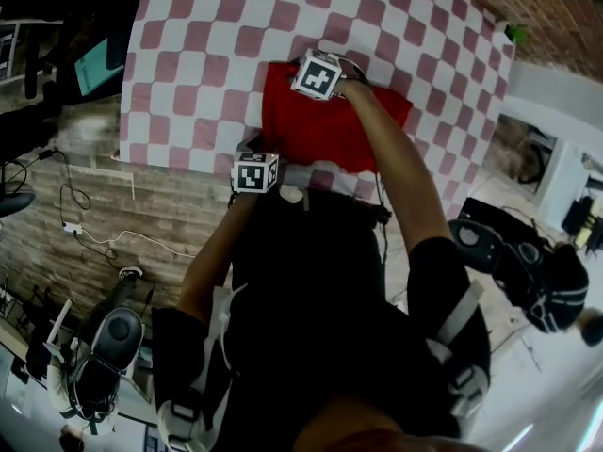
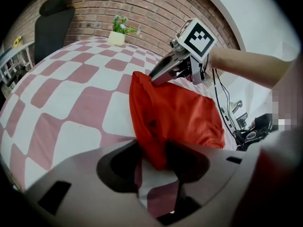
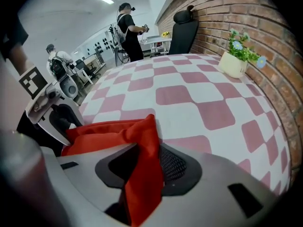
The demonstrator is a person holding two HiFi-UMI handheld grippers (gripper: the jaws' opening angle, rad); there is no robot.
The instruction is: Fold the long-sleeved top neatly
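A folded red long-sleeved top (image 1: 330, 125) lies on the red-and-white checked table (image 1: 207, 55), close to its near edge. My left gripper (image 1: 266, 153) is at the top's near left corner. In the left gripper view that corner (image 2: 158, 150) sits between the jaws of the left gripper (image 2: 154, 157), which stand apart and open. My right gripper (image 1: 287, 69) is at the far left corner. In the right gripper view the right gripper (image 3: 144, 167) is shut on a raised fold of red cloth (image 3: 147, 141) that runs deep between its pads.
A small potted plant (image 3: 236, 56) stands near the table's far edge by the brick wall (image 3: 255, 13). A black chair (image 3: 184, 30) stands beyond the table. Two people (image 3: 128, 27) and equipment are in the room behind. Cables and gear lie on the floor (image 1: 94, 234).
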